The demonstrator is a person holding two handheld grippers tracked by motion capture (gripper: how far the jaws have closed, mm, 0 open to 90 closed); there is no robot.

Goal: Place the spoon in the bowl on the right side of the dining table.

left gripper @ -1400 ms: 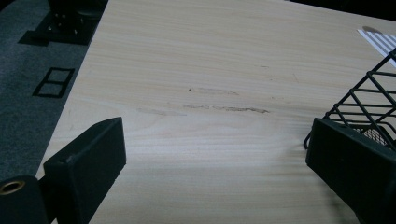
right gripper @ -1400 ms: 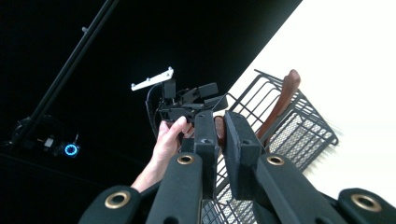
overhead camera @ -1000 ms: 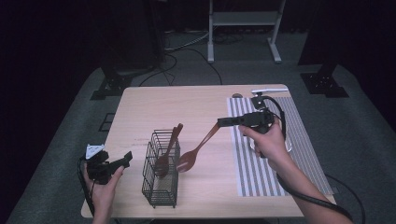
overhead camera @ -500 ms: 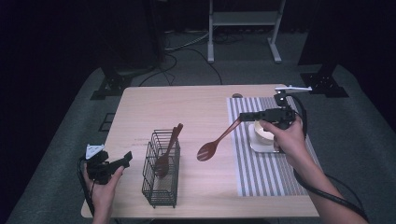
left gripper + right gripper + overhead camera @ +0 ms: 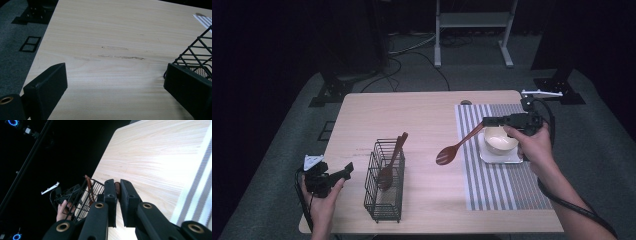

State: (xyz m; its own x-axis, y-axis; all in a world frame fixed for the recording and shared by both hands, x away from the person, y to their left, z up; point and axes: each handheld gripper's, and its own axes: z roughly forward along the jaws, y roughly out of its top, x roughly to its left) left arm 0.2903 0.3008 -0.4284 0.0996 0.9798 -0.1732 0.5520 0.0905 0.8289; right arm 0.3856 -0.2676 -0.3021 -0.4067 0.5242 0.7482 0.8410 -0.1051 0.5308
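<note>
My right gripper (image 5: 488,121) is shut on the handle end of a wooden spoon (image 5: 458,144). The spoon hangs tilted, its bowl down-left above the left edge of the striped mat (image 5: 507,175). In the right gripper view the jaws (image 5: 118,188) pinch the brown spoon handle (image 5: 117,189). A white bowl (image 5: 500,140) sits on a small square plate (image 5: 498,158) just beneath that hand. My left gripper (image 5: 343,173) rests open near the table's front left corner, with nothing between its jaws (image 5: 117,82). A second wooden spoon (image 5: 391,159) stands in the black wire basket (image 5: 383,192).
The wire basket's corner (image 5: 200,50) lies close to the left gripper's right-hand jaw. A metal stand (image 5: 472,20) and cables sit on the floor beyond the wooden table (image 5: 412,115). A small dark spot (image 5: 466,102) lies by the mat's far corner.
My right hand has carried the spoon rightwards, from beside the basket to the mat's left edge by the bowl. The left hand has stayed put.
</note>
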